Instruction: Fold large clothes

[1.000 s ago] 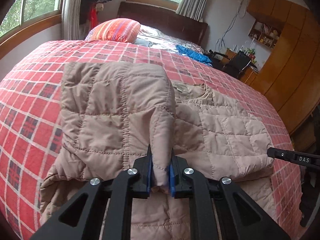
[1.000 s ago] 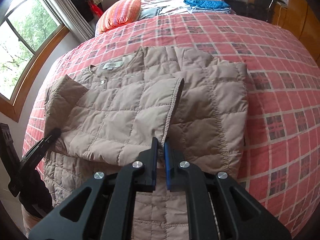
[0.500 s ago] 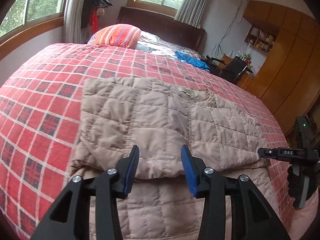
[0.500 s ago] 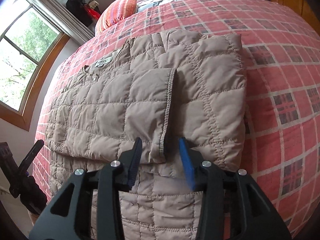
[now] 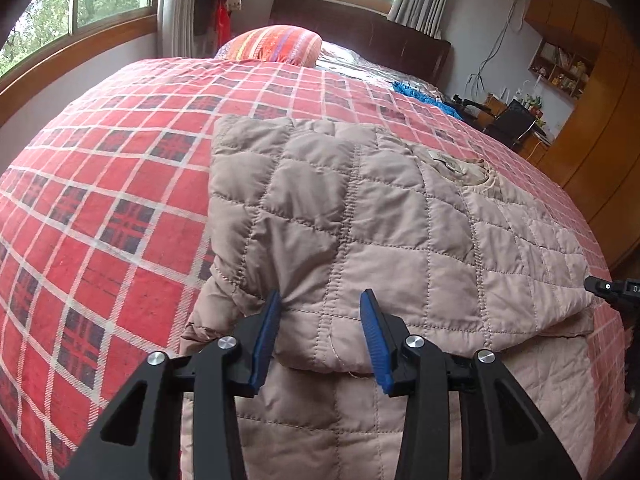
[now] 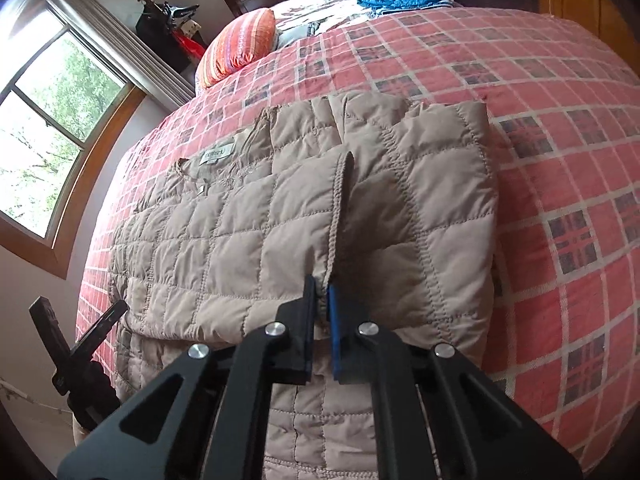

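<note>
My left tongs (image 5: 320,312) stand spread wide, as half a second ago, but they have pushed forward so the blue pads now straddle the near folded edge of the beige quilted padded jacket (image 5: 380,216), the left pad touching the cloth. My right tongs (image 6: 322,300), spread half a second ago, are now pressed together and pinch the stitched cuff edge of the folded-over sleeve (image 6: 336,216). The jacket lies flat on the red plaid bedspread (image 5: 120,184) of the bed, sleeves folded across its body, collar label toward the headboard. Beyond it sit an orange striped pillow (image 6: 240,46) and a crumpled blue cloth (image 6: 404,0) near the dark wooden headboard (image 5: 360,36). Each tong's black tip shows at the edge of the other view.
</note>
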The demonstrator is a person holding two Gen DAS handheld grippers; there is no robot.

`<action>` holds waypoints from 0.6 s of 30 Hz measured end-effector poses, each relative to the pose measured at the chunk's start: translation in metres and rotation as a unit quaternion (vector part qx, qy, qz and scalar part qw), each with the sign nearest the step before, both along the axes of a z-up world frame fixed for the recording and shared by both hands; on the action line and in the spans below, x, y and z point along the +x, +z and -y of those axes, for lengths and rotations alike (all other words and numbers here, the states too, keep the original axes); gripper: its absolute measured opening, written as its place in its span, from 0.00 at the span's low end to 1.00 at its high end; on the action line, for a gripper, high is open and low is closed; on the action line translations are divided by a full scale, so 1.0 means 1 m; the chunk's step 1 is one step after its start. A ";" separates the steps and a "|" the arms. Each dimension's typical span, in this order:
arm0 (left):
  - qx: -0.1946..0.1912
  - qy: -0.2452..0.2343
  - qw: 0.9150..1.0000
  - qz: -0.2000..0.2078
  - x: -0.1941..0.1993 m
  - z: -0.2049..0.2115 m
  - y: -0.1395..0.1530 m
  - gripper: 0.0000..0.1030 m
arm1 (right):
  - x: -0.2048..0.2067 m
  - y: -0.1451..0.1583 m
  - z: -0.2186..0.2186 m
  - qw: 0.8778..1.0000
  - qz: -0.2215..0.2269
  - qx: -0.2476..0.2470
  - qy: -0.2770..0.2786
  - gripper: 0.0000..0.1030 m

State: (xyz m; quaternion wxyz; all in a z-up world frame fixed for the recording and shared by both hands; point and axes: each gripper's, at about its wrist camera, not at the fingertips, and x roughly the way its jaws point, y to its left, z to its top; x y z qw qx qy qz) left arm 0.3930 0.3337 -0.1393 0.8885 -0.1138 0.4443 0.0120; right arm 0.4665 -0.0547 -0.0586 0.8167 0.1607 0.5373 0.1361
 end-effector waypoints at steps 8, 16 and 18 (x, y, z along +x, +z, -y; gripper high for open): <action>0.019 -0.005 1.000 -0.007 0.005 0.006 -0.011 0.41 | 0.006 -0.040 -0.003 0.999 -0.031 -0.039 -0.011 0.04; 0.041 0.003 0.999 0.014 -0.010 0.010 0.019 0.42 | -0.017 0.004 0.006 0.999 -0.005 -0.053 -0.010 0.14; 0.037 -0.003 0.999 0.031 -0.019 0.016 0.034 0.42 | -0.026 0.019 0.004 0.999 0.007 -0.043 0.003 0.14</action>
